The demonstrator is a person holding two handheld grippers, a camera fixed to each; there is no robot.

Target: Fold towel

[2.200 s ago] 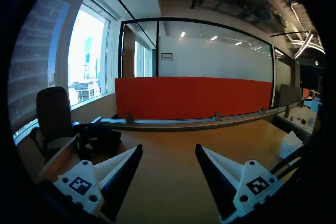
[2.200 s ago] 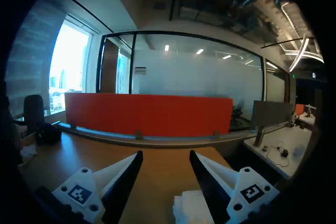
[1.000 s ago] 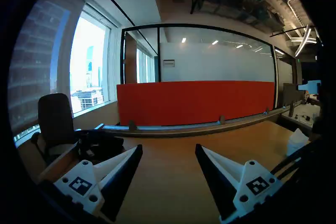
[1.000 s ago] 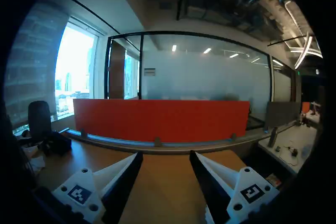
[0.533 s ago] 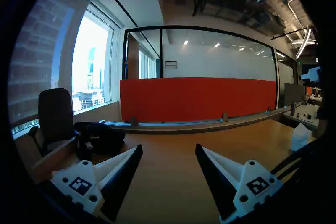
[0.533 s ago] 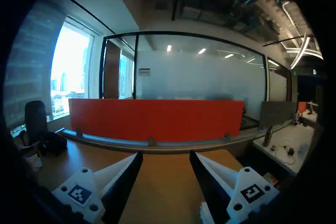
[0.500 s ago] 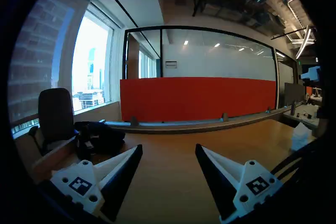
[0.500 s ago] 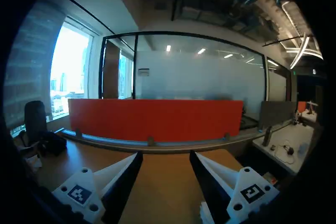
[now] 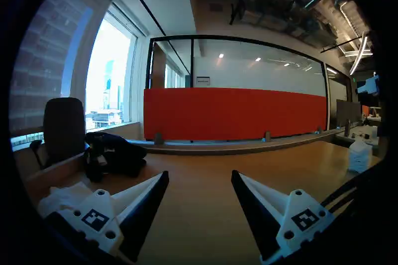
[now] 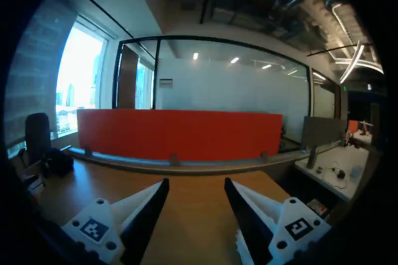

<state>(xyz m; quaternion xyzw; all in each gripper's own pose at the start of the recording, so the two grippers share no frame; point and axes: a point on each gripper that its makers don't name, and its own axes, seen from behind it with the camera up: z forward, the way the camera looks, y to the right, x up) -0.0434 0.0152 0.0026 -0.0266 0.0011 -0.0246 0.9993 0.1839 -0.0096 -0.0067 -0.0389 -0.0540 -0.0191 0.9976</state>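
Left gripper (image 9: 199, 173) fingers apart above wooden tabletop (image 9: 199, 210), black bag (image 9: 117, 154) at 9 o'clock, right gripper (image 10: 196, 180) fingers apart, white towel (image 10: 240, 250) sliver at 5 o'clock beside its right finger.

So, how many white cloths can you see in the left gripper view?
2: a crumpled cloth near left, a white pile far right; more may be hidden.

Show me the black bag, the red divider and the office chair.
black bag (image 9: 119, 154), left gripper view, middle of its body.
red divider (image 9: 234, 113), left gripper view, centre of the panel.
office chair (image 9: 63, 126), left gripper view, on the backrest.
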